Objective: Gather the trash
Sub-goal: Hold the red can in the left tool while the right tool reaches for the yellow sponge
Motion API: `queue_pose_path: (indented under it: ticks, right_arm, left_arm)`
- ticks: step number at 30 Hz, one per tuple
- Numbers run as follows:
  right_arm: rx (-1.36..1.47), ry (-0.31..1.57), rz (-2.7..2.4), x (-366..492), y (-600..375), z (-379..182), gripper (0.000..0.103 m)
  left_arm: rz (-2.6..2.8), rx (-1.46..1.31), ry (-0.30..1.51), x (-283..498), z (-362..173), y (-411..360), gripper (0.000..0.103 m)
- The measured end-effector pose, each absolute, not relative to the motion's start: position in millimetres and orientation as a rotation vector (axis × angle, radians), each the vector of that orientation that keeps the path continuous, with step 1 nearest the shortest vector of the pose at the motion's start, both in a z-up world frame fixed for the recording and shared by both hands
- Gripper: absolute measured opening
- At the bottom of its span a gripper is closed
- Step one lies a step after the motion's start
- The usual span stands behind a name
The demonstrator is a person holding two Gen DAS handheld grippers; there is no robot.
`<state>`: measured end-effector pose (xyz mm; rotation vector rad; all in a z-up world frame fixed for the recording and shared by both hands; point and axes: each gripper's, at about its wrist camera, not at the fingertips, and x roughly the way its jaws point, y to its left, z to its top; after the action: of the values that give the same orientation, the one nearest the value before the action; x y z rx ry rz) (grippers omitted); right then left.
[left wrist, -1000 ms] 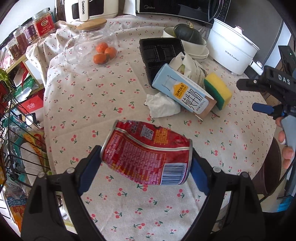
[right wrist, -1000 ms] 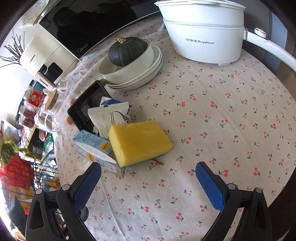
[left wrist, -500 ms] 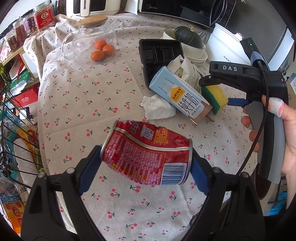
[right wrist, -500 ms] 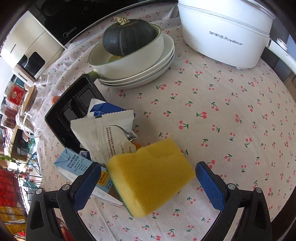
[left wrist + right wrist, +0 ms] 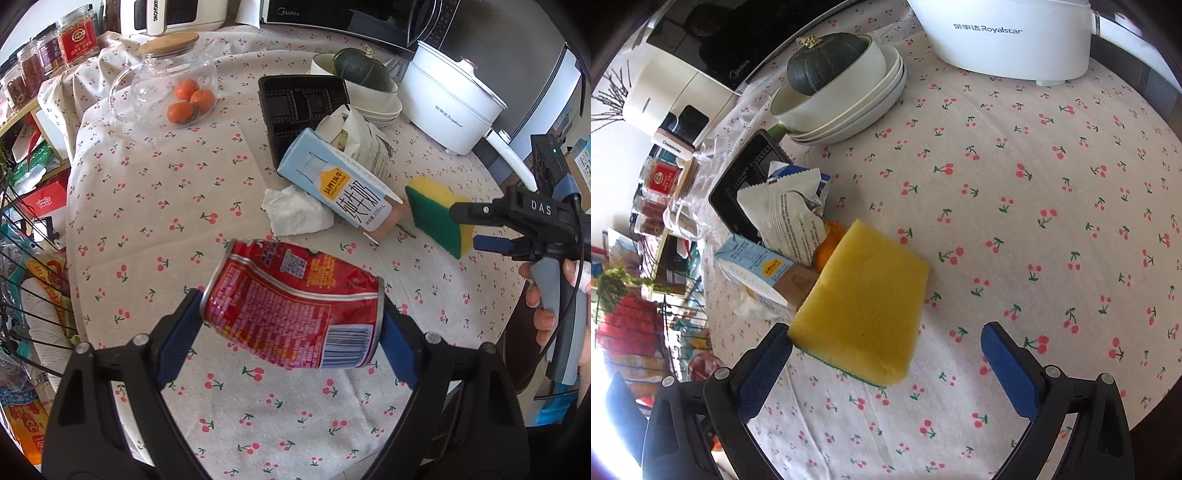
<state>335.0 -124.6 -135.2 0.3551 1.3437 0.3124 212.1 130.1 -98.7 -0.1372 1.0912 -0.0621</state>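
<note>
**Can clamped in my left tongs, sponge between the open right ones**

My left gripper (image 5: 291, 325) holds the dented red can (image 5: 293, 308) crosswise, one blue pad pressed on each end, and the can hangs clear above the cherry-print tablecloth (image 5: 155, 192). My right gripper (image 5: 886, 365) stands wide open over the yellow sponge (image 5: 862, 304). The sponge's near corner lies just against the left pad, while the right pad stands well apart from it with bare cloth between.

The rest of the trash lies in a loose heap beyond the can. A blue milk carton (image 5: 334, 186) lies on its side, a crumpled white tissue (image 5: 295, 212) just beside it, and a torn white wrapper (image 5: 364, 142) leans behind it against a black plastic tray (image 5: 295, 107).

The left view shows what the right cannot: the sponge's green scouring face (image 5: 430, 212), the tissue in full, a glass jar (image 5: 166, 86) with oranges inside, and my own right hand (image 5: 546, 306) on the handle at the table's edge. The right view looks down onto the sponge's yellow top and shows the print on the wrapper, something orange tucked between wrapper and sponge, and the dark green squash (image 5: 827, 62) sitting in stacked white bowls (image 5: 849, 107). The white electric pot (image 5: 1008, 37) appears in both.
</note>
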Motion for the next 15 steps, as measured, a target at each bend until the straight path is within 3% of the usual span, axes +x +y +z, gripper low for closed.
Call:
queue_pose_path:
  ticks: [5,15]
  right_arm:
    - [0.222,1.400,0.281,311.5,-139.7,-138.0,0.103]
    - [0.266,1.363,0.303,302.9,-133.5,-135.5,0.103]
  left_arm:
    - [-0.059,-0.133,1.091,210.9,-98.5,130.5,0.089]
    - [-0.055,-0.165,1.085,209.1,-95.4,132.8,0.089]
